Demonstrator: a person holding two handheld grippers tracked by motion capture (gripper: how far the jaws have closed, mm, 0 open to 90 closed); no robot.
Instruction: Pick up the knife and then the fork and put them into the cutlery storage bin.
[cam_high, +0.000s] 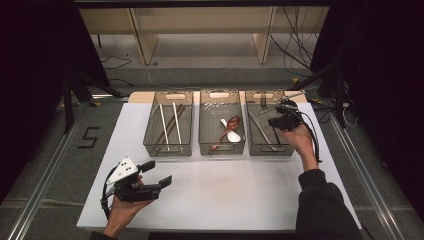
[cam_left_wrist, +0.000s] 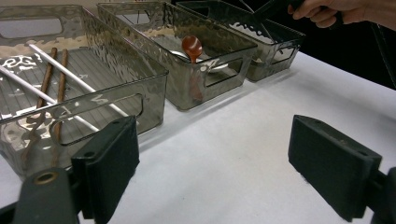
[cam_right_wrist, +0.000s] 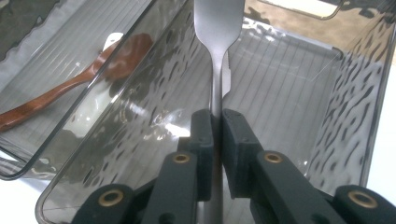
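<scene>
My right gripper (cam_high: 279, 107) (cam_right_wrist: 215, 122) is shut on the thin stem of a metal utensil (cam_high: 287, 99) (cam_right_wrist: 218, 28). It holds the utensil over the right smoky plastic bin (cam_high: 270, 150) (cam_right_wrist: 355, 93). The utensil's broad flat end points away from the jaws. Another metal utensil (cam_high: 261, 130) lies on that bin's floor. Far off at the table's front left, my left gripper (cam_high: 155, 172) (cam_left_wrist: 215, 163) stands wide open with nothing between its pads, facing the row of bins.
The middle bin (cam_high: 221, 148) (cam_left_wrist: 224, 60) holds a brown wooden spoon (cam_high: 232, 123) (cam_left_wrist: 191, 46) (cam_right_wrist: 93, 70) and a white spoon (cam_high: 233, 135). The left bin (cam_high: 167, 150) (cam_left_wrist: 116, 107) holds white chopsticks (cam_high: 176, 122) (cam_left_wrist: 70, 74) and brown chopsticks (cam_left_wrist: 46, 79). White tabletop (cam_high: 225, 185) stretches in front of the bins.
</scene>
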